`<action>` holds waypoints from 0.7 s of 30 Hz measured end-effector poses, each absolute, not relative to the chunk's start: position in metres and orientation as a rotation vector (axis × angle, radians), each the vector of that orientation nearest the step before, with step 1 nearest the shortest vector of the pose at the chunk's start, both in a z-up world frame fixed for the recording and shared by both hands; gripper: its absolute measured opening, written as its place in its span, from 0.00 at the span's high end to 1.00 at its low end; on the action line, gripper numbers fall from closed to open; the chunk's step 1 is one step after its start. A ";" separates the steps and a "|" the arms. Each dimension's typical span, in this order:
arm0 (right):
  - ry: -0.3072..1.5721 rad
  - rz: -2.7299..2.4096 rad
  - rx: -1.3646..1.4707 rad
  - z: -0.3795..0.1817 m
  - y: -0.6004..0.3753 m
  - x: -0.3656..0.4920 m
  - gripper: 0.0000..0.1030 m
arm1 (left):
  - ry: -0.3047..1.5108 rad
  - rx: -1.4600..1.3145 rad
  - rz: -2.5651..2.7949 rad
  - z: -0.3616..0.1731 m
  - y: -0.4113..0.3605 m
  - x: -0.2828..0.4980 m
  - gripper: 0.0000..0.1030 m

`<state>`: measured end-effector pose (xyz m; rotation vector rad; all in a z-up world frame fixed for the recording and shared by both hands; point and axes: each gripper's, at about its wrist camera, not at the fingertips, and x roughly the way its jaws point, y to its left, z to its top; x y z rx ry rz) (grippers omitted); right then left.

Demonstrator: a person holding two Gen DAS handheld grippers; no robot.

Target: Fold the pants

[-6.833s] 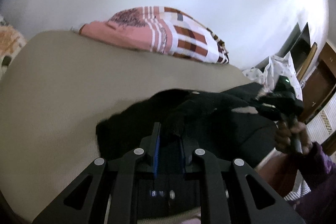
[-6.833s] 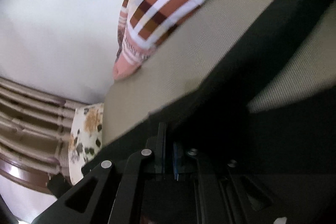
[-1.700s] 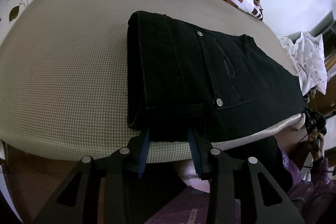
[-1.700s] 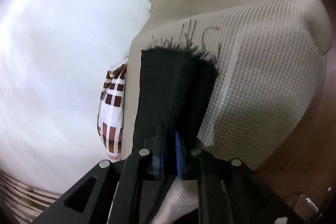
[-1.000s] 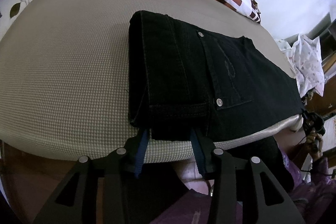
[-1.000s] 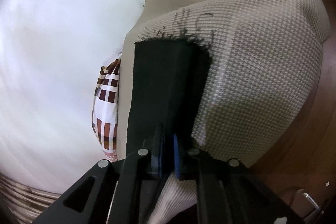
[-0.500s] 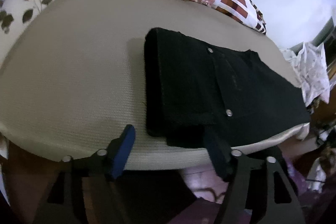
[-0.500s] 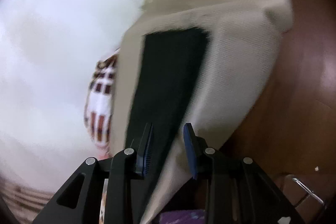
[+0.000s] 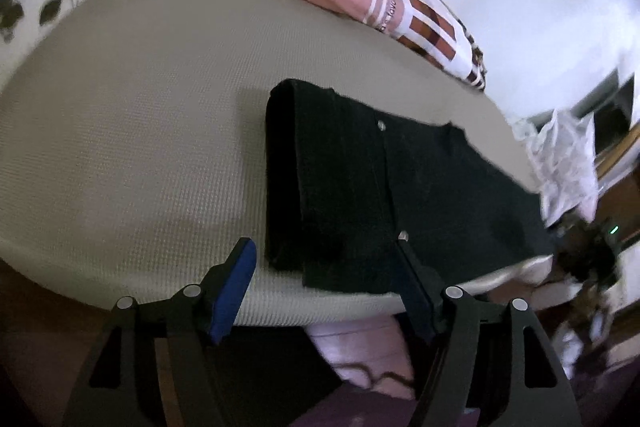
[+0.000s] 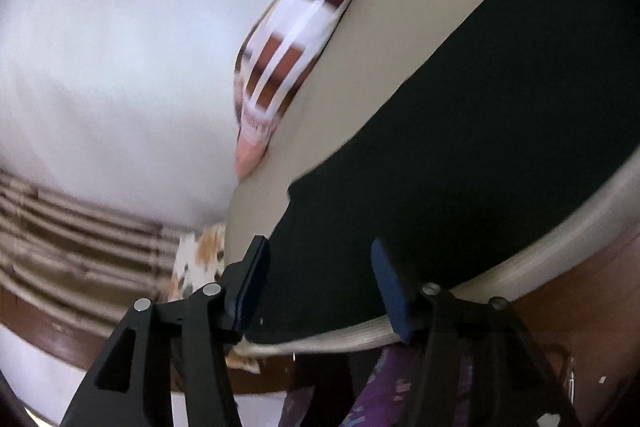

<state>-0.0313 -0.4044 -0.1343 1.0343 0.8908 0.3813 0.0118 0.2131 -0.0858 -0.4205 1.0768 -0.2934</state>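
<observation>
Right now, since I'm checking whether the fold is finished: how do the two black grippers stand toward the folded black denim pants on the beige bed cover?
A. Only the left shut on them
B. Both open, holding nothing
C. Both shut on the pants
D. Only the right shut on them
B: the left gripper and the right gripper both show blue pads spread apart, and the pants lie flat on the bed cover.

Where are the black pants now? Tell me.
In the left wrist view the black pants lie folded on the beige bed, near its front edge, just beyond the open left gripper.
</observation>
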 end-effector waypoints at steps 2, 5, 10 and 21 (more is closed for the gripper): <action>0.923 0.411 1.032 -0.141 -0.388 -0.026 0.48 | 1.079 -0.479 -0.320 -0.085 0.218 0.026 0.32; 0.961 0.433 1.034 -0.151 -0.371 -0.022 0.47 | 1.115 -0.425 -0.342 -0.085 0.208 0.045 0.45; 1.006 0.450 1.042 -0.162 -0.355 -0.019 0.46 | 1.217 -0.349 -0.364 -0.105 0.189 0.072 0.57; 1.013 0.454 1.049 -0.164 -0.349 -0.013 0.45 | 1.111 -0.180 -0.358 -0.090 0.168 0.087 0.83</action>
